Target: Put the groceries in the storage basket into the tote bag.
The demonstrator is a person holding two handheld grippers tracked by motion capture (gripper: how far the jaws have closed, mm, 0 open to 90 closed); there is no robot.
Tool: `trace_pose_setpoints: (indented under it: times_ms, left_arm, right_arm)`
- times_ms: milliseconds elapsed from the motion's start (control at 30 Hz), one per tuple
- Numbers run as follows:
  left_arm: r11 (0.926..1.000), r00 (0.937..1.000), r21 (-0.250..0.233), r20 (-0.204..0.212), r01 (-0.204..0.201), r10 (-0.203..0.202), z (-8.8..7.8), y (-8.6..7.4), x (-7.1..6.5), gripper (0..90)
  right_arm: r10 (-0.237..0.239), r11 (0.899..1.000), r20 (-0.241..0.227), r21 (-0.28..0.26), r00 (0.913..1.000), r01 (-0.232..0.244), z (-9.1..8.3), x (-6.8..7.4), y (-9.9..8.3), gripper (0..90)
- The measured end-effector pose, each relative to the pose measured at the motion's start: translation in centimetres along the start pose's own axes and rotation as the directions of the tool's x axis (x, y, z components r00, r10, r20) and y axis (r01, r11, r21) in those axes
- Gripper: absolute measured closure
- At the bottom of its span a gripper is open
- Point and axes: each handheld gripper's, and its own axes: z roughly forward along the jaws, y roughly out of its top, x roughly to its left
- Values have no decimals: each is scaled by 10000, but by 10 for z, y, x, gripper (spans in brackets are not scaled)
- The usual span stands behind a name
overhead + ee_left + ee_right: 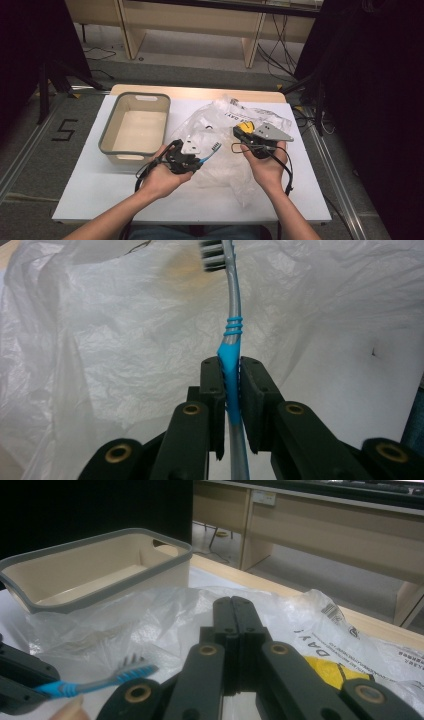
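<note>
The left gripper (230,385) clamps a toothbrush (231,340) at its blue grip; the grey neck rises mid-frame, bristles at the top, over a plastic bag (110,340). The right gripper (233,611) is closed with nothing between its jaws.

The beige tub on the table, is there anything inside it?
The beige tub looks empty: bare floor and walls in the high view. The right gripper view hides its near floor behind the rim. The toothbrush is outside it, in the left gripper.

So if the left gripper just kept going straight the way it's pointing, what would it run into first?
Most likely the clear plastic bag. The left gripper is shut on the blue toothbrush, whose bristle head leads the way, and crumpled bag plastic lies straight ahead of it. How far off the bag is can't be judged here.
</note>
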Motion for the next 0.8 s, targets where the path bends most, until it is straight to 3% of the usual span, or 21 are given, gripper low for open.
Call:
trace_pose_setpoints:
  times_ms: [233, 467, 800]
  left_arm:
    - [9995, 9996, 261, -243, -168, 175, 20, 9, -2, 805]
    - [9989, 9995, 466, -312, -76, 90, 37, 15, 0, 806]
    - [9993, 9987, 351, -480, -128, 144, 49, 22, -1, 805]
  right_arm:
    - [18, 10000, -31, -31, 10000, -18, 0, 1, 0, 900]
    - [22, 10000, -52, -42, 10000, -22, 0, 1, 0, 900]
    - [28, 10000, -75, -29, 10000, -28, 1, 2, 0, 900]
